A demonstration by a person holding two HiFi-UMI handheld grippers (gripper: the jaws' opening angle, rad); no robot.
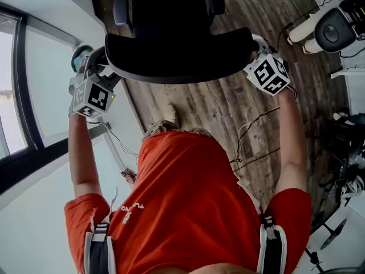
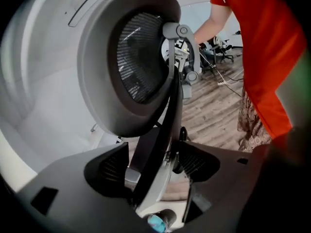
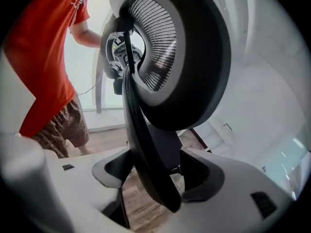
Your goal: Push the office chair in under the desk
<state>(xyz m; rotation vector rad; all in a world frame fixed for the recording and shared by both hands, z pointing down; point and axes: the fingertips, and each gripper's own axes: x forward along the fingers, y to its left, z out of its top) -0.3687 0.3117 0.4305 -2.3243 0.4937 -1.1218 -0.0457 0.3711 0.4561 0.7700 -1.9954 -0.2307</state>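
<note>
A black office chair [image 1: 177,50] stands on the wood floor in front of me, its seat [image 1: 171,10] beyond the curved backrest. My left gripper [image 1: 105,67] is at the backrest's left end and my right gripper [image 1: 256,49] at its right end. In the left gripper view the backrest's thin dark edge [image 2: 163,115] runs between the jaws of the left gripper [image 2: 153,166], which stand wide with gaps beside it. In the right gripper view the edge [image 3: 141,144] likewise passes between the spread jaws of the right gripper [image 3: 155,171]. I cannot make out a desk for sure.
A white wall and window [image 1: 17,113] close off the left side. Another chair [image 1: 336,30] stands at the upper right, and dark chair bases and gear [image 1: 342,153] at the right. Cables [image 1: 256,124] trail over the floor.
</note>
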